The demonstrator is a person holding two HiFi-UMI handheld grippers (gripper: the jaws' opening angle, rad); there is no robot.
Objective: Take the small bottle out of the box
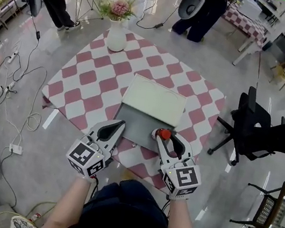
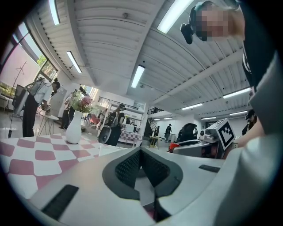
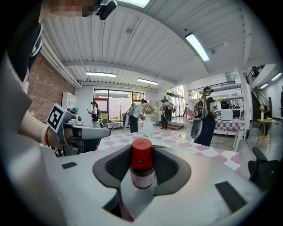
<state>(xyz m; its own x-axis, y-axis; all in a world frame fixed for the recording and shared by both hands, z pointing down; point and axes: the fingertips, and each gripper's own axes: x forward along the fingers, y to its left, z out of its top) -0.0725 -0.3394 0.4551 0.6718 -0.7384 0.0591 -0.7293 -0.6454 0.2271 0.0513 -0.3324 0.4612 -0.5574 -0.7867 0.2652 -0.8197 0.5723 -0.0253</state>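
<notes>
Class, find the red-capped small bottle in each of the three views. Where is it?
Head view: small bottle, lower centre, in the right gripper.
Left gripper view: right of centre, only its red cap.
Right gripper view: bottle centre, between the jaws.
Shared landmark: white vase.

in the head view the right gripper (image 1: 163, 138) hides all of the small bottle (image 1: 165, 134) but its red cap.

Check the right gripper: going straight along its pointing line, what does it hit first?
Probably the open box lid: the right gripper, shut on the small bottle, aims across the box at it. Height is unclear; it might pass over and reach the vase beyond.
</notes>
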